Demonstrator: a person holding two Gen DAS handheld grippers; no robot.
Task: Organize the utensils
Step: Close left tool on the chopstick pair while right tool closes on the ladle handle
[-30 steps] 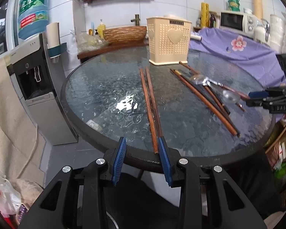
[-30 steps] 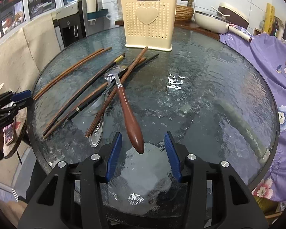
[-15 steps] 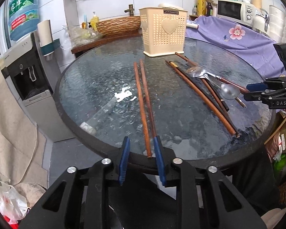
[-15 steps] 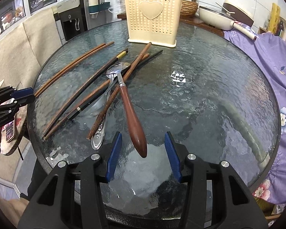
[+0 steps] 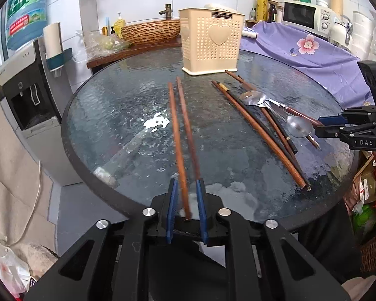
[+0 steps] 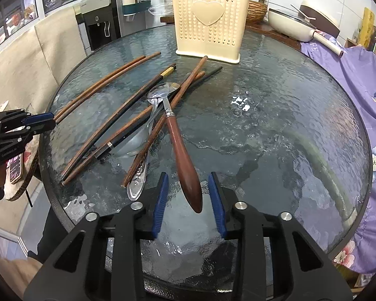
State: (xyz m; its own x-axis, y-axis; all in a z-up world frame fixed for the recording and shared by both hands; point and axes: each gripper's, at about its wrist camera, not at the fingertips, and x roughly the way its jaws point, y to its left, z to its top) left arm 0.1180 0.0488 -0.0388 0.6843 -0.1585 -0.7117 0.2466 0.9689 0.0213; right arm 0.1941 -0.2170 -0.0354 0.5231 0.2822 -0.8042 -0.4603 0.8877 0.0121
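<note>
On the round tabletop [image 5: 107,115], a perforated utensil holder [image 5: 210,42] stands upright at the far side. Before it, a pair of chopsticks [image 5: 180,135] runs side by side toward the near edge, its near ends between the closing jaws of the left claw [image 5: 186,202]. To their right lies a crossed heap of more chopsticks [image 5: 260,130] and two spoons. In the right wrist view, the wooden-handled spoon [image 6: 180,138] rests on that heap, its handle end between the closing jaws of the right claw [image 6: 189,198]. A water dispenser [image 5: 25,95] stands left of the tabletop.
</note>
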